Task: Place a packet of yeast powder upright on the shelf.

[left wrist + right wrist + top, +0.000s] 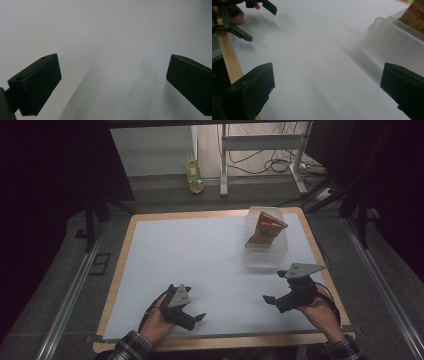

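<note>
While both my grippers sit spread and empty at the near edge of the surface (200,250), I judge my right gripper (285,292) should reach far-right for the brown packet (267,227) upright in the clear tub (265,255), clearing its rim; my left gripper (192,312) waits.

Your counter (210,265) is a wooden board, its top covered by a white sheet with a wood rim showing around it. Resting directly on the sheet at your far right: one clear plastic tub (265,254) with a brown paper bag (267,228) standing inside.
</note>
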`<action>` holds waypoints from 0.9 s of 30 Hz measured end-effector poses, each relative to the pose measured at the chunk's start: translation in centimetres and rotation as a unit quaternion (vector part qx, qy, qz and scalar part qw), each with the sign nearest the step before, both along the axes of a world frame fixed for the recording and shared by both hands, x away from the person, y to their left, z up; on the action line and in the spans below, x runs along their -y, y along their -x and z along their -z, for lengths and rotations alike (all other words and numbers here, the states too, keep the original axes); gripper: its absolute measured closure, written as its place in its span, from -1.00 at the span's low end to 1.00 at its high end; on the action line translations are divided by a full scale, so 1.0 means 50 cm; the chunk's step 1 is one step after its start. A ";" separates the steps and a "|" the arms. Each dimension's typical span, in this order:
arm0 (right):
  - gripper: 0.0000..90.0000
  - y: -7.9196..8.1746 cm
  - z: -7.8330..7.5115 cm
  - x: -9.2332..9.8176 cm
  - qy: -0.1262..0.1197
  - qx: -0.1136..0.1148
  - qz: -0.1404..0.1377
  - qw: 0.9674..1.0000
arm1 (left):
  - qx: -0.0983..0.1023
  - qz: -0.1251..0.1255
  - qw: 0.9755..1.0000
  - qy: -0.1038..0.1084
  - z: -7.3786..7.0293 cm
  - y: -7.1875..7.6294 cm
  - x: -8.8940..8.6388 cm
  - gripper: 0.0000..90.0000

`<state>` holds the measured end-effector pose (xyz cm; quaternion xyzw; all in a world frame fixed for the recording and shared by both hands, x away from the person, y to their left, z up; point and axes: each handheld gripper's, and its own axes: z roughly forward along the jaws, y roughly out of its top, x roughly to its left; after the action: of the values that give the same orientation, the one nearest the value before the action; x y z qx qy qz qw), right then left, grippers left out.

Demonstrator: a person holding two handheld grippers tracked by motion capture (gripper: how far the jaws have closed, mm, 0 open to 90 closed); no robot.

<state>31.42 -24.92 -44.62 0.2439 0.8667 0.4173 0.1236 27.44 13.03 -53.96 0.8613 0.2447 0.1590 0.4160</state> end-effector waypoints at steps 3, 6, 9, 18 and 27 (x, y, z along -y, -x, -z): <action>-1.00 0.004 0.007 -0.007 -0.004 0.001 -0.002 1.000 | 0.000 0.000 1.000 -0.001 0.000 0.000 0.000 -1.00; -1.00 0.006 0.016 -0.015 -0.004 -0.004 -0.006 1.000 | 0.001 0.001 1.000 -0.002 0.000 0.000 0.001 -1.00; -1.00 0.009 0.026 -0.022 -0.001 -0.006 -0.011 1.000 | 0.001 0.001 1.000 0.000 0.001 0.000 0.000 -1.00; -1.00 0.019 0.048 -0.038 0.003 -0.006 -0.015 1.000 | 0.002 0.000 1.000 0.000 0.001 0.001 0.001 -1.00; -1.00 0.027 0.069 -0.051 0.005 -0.010 -0.019 1.000 | 0.005 0.002 1.000 -0.004 0.000 0.001 0.000 -1.00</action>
<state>30.09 -22.36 -48.08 0.2306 0.8745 0.4128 0.1077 27.37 13.03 -53.98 0.8626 0.2403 0.1629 0.4143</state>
